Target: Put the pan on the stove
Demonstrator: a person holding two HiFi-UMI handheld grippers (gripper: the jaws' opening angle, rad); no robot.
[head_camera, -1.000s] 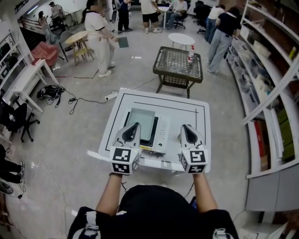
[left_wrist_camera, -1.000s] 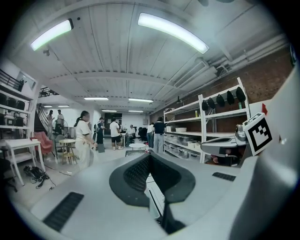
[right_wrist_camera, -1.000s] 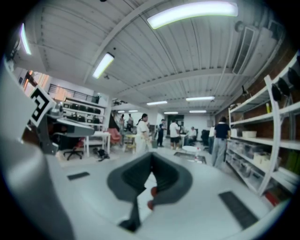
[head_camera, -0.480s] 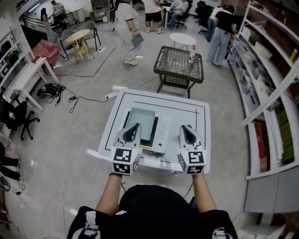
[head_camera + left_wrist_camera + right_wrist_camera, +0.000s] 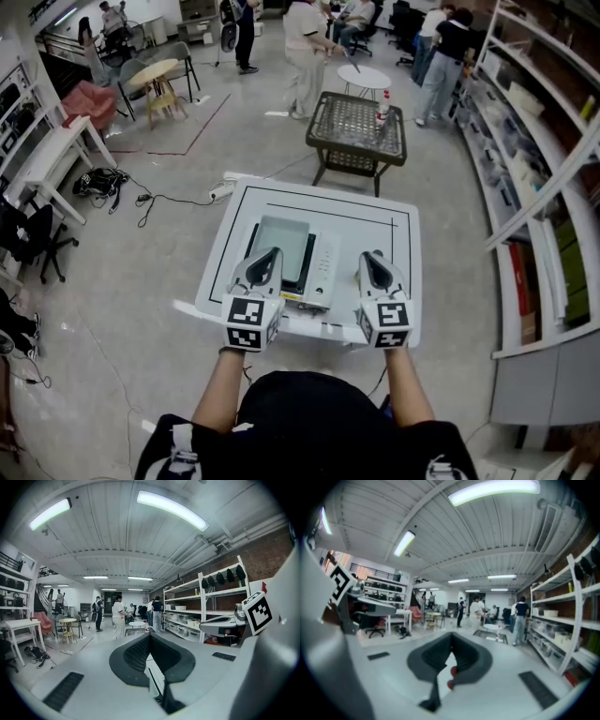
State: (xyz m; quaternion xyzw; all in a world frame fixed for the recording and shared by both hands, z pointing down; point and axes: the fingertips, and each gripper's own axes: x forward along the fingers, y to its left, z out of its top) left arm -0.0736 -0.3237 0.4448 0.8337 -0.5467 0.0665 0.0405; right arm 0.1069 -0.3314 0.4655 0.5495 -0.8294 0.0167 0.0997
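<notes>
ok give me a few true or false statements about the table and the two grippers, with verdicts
1. The stove lies on the white table. True.
2. A pan sits on the stove. False: the stove's top is bare, and no pan is in view.
3. The left gripper and the right gripper are both over the near edge of the white table, jaws together, with nothing between them. True.
4. A bottle stands on the white table beside the stove. False: it stands on the dark mesh table farther off.
</notes>
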